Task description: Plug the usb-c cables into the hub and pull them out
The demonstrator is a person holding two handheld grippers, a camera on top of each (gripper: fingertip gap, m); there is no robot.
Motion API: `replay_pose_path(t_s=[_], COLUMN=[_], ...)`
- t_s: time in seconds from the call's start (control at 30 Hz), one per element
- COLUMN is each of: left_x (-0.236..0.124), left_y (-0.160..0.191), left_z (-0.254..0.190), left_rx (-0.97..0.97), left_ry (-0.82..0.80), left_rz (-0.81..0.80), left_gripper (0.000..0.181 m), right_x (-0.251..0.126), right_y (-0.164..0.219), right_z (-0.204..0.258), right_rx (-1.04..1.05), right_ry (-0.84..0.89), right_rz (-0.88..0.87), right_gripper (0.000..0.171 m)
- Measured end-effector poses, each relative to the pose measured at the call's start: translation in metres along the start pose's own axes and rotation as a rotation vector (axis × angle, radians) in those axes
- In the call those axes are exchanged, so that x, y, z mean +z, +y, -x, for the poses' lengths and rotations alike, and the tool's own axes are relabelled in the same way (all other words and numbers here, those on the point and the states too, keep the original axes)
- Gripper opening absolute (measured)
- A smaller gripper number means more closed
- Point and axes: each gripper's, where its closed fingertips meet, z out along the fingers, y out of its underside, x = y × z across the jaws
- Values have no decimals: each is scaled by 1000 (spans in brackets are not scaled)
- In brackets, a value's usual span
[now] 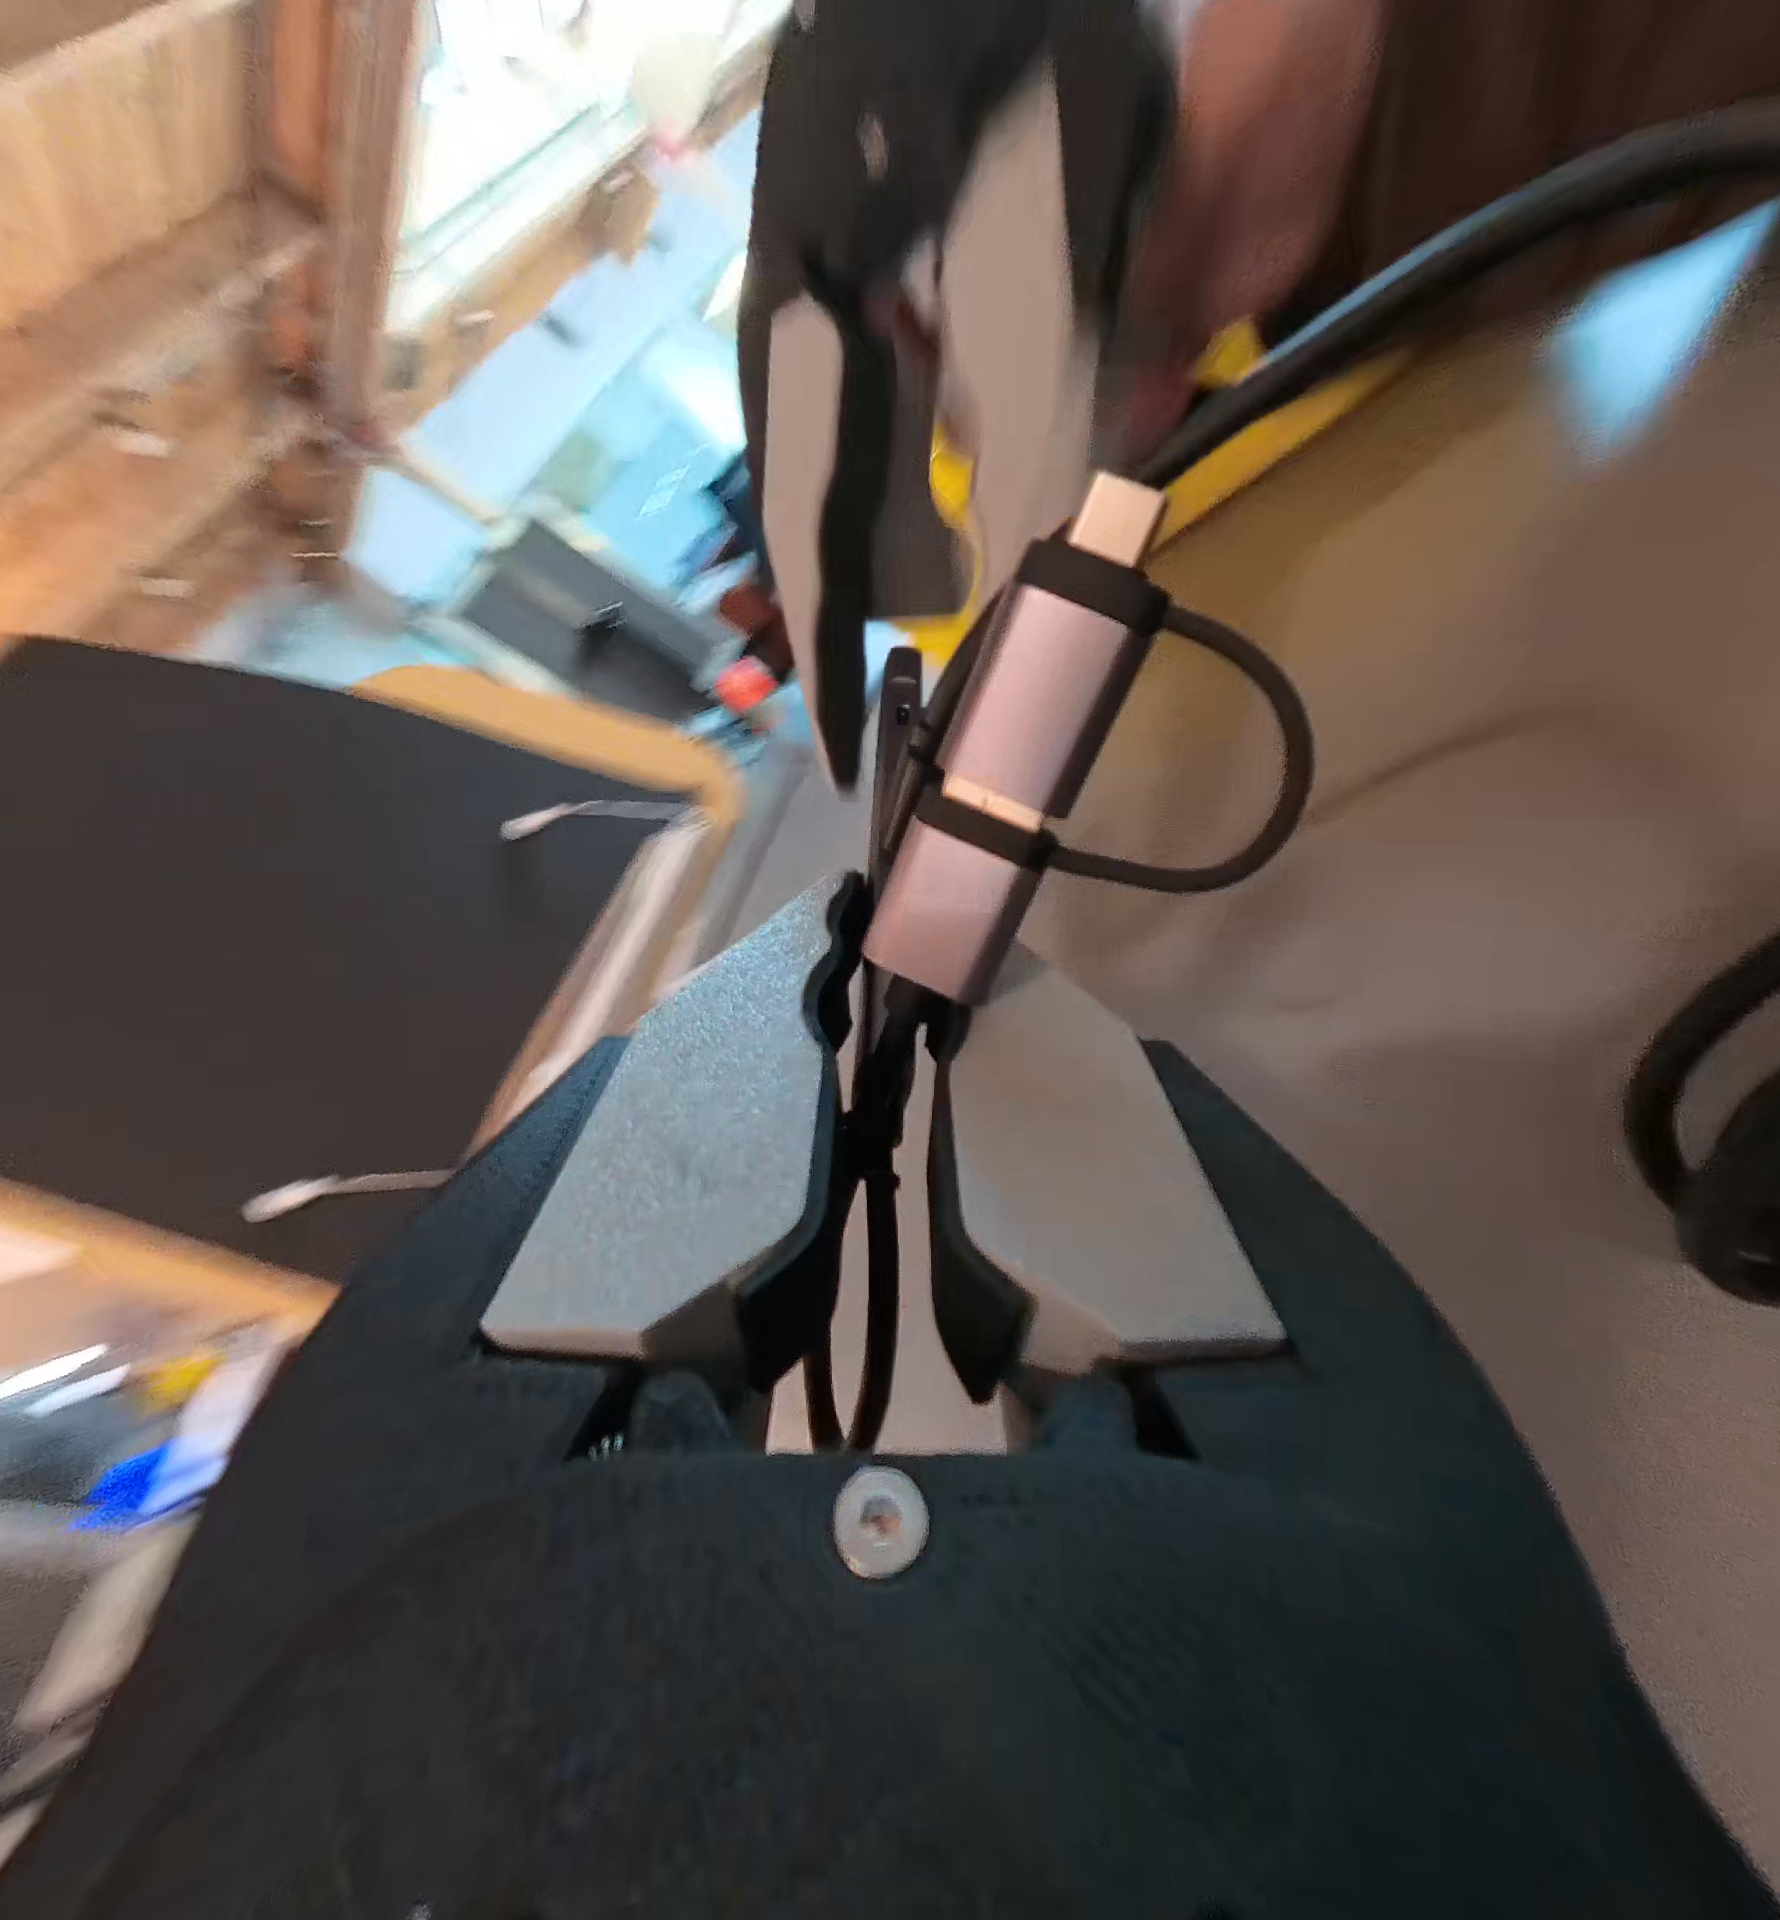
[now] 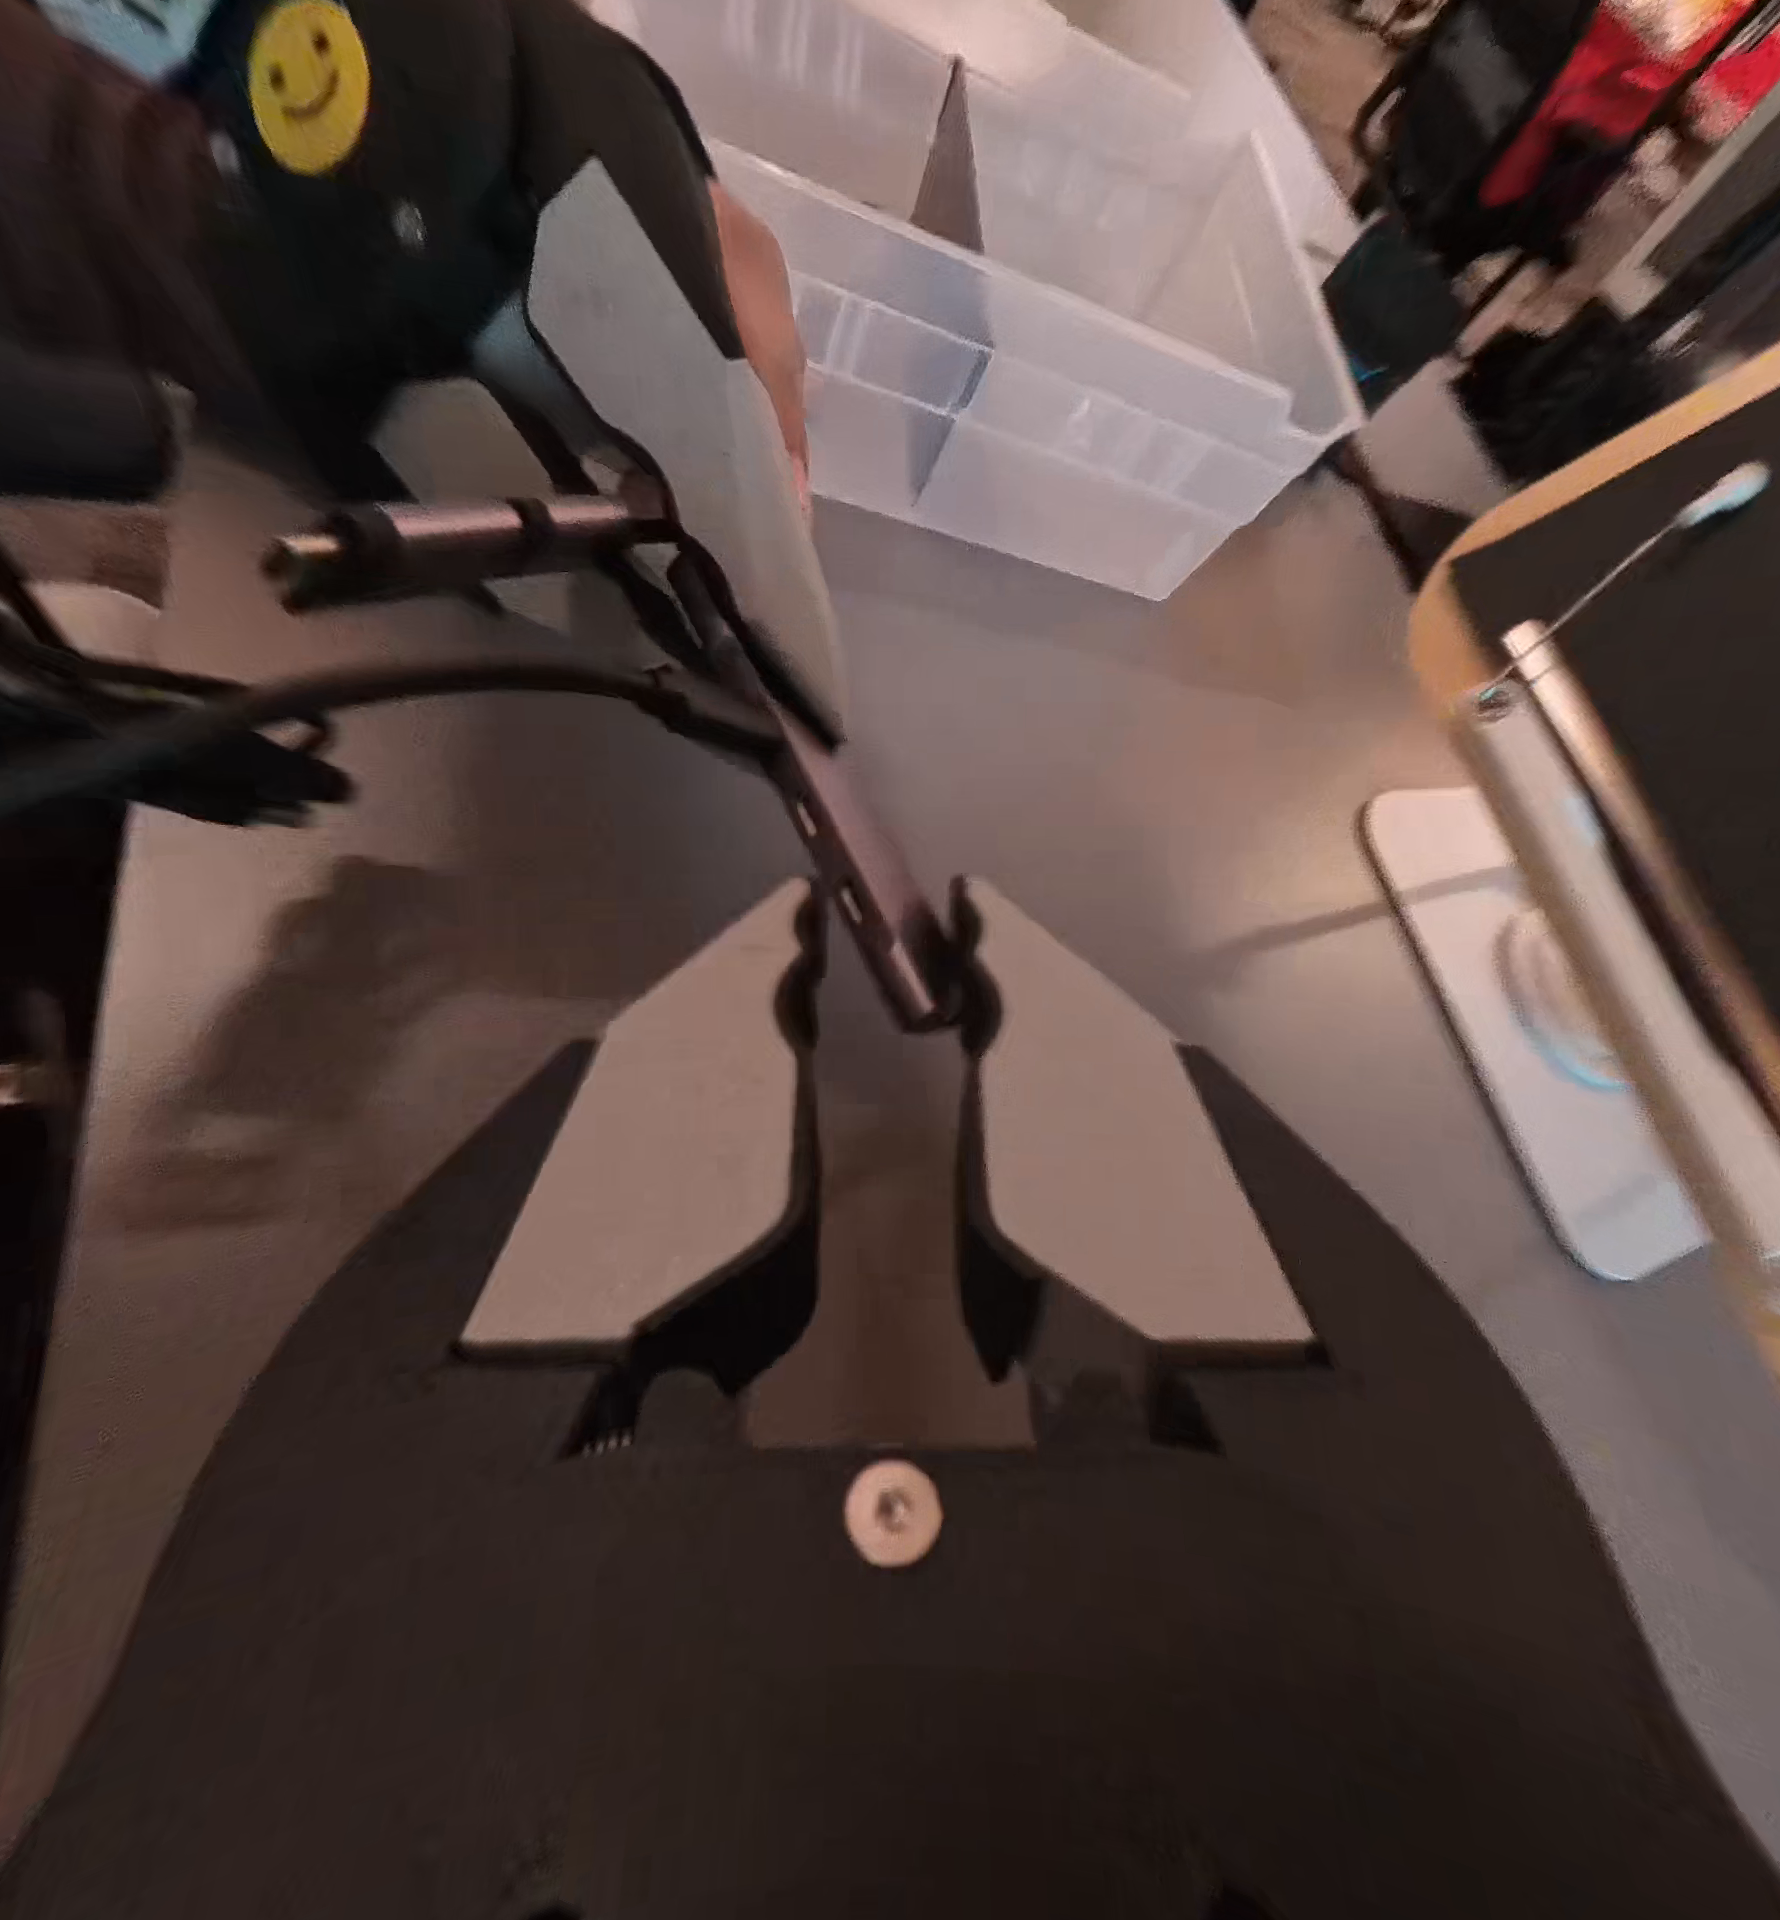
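In the right wrist view my right gripper [image 2: 891, 951] is shut on the near end of a thin dark grey hub [image 2: 855, 883], which slants up and to the left above the grey table [image 2: 1125, 831]. A black cable [image 2: 450, 691] meets the hub's far part. My left gripper [image 1: 896, 966] is shut on a grey metal plug [image 1: 953, 914] with a tethered adapter [image 1: 1057, 665]; a black cable [image 1: 870, 1247] runs back between its fingers. The hub's edge [image 1: 901, 717] shows just beyond the plug. The right gripper's fingers [image 1: 834, 540] point down at it.
A clear plastic bin [image 2: 1052, 416] stands behind the hub. A black board with a wooden edge [image 2: 1696, 623] and a metal rod [image 2: 1644, 987] lie at the right. A black cable loop [image 1: 1717, 1122] and yellow tape [image 1: 1281, 416] lie on the table. A person's sleeve [image 2: 55, 260] is at the left.
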Motion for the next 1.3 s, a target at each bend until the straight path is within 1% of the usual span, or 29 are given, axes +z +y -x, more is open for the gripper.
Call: replay_pose_path(t_s=[0.1, 0.17, 0.2, 0.23, 0.27, 0.3, 0.4, 0.47, 0.53, 0.63, 0.67, 0.73, 0.8, 0.83, 0.9, 0.97, 1.0, 1.1, 1.17, 1.23, 1.3], left_x=[0, -2, -2, -2, -5, -8, -29, -46, -64, -89, -97, -113, -128, -135, -150, -158, -159, -158, -159, -160, -160], left_y=[-8, -19, -21, -21, -22, -25, -26, -27, -23, -5, 1, 10, 18, 24, 36, 45, 47, 50, 54, 57, 62], left_z=[-5, -8, -6, 3, 12, 18, 39, 50, 57, 65, 67, 67, 65, 63, 61, 57, 54, 44, 41, 39, 37], left_rx=[-103, -279, -351, -395, -432, -464, -510, -509, -473, -408, -400, -424, -488, -522, -574, -627, -657, -689, -673, -657, -657], left_ry=[55, 133, 144, 119, 89, 65, 3, -29, -73, -165, -194, -231, -250, -257, -293, -308, -298, -279, -293, -301, -301], left_rz=[-41, -77, -59, -45, -42, -39, 9, 47, 113, 261, 302, 358, 409, 440, 500, 521, 526, 543, 568, 582, 600], left_gripper=[7, 7, 10, 17, 27, 29, 34, 34, 33, 38, 41, 46, 54, 58, 66, 74, 76, 76, 74, 73, 72], right_x=[-4, -15, -23, -34, -47, -63, -130, -188, -252, -335, -355, -378, -383, -375, -343, -323, -311, -297, -299, -304, -314], right_y=[-5, -9, -10, -10, -11, -11, -10, -6, 7, 38, 53, 90, 132, 151, 186, 218, 225, 218, 208, 184, 149], right_z=[7, 15, 15, 12, 6, -1, -39, -76, -115, -159, -169, -181, -185, -183, -173, -174, -174, -173, -169, -167, -173], right_rx=[-91, -107, -99, -87, -71, -52, 14, 49, 70, 96, 113, 166, 225, 243, 270, 231, 193, 77, 1, -22, -72], right_ry=[50, 34, 40, 60, 91, 125, 276, 442, 636, 866, 908, 924, 882, 826, 677, 642, 613, 568, 533, 552, 638], right_rz=[1, -5, 7, 20, 26, 28, 49, 92, 190, 389, 464, 605, 720, 755, 797, 904, 923, 984, 1014, 970, 882], right_gripper=[14, 11, 10, 8, 7, 6, 5, 5, 5, 5, 5, 5, 5, 6, 7, 14, 15, 10, 6, 6, 5])
